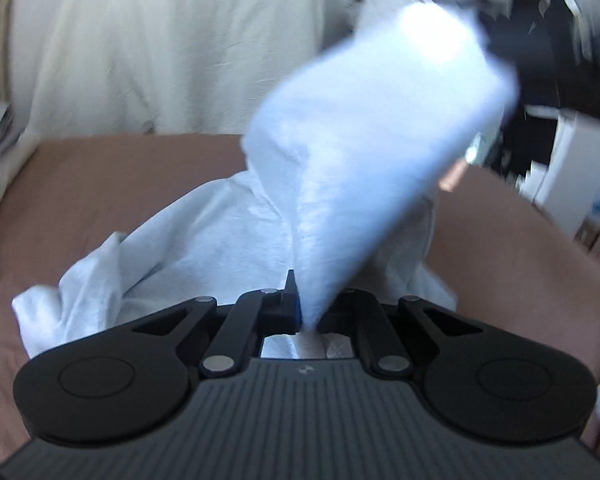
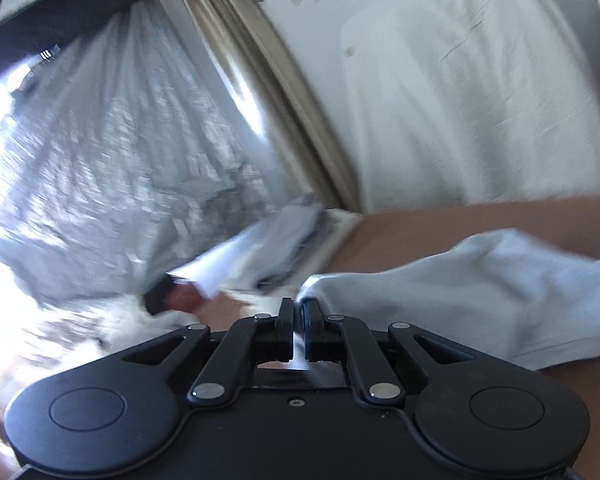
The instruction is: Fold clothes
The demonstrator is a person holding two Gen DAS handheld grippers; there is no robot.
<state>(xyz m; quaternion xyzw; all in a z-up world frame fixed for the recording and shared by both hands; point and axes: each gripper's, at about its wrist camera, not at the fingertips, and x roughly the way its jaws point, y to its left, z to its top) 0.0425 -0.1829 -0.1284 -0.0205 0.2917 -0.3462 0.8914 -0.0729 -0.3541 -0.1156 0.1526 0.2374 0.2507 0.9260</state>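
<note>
Left gripper (image 1: 306, 312): jaws clamped on a raised fold of the cloth (image 1: 204, 236).
Right gripper (image 2: 298, 320): jaws pinching the cloth's edge.
Cloth: white, crumpled on the brown bed (image 1: 80, 184).

1. We are seeing the lifted white cloth (image 1: 380, 128) blurring and hiding one of the left gripper's fingers.
2. We are losing the dark clutter (image 1: 560, 60) behind it to blur.
3. The silvery sheet (image 2: 100, 160) is smearing beyond recognition.
</note>
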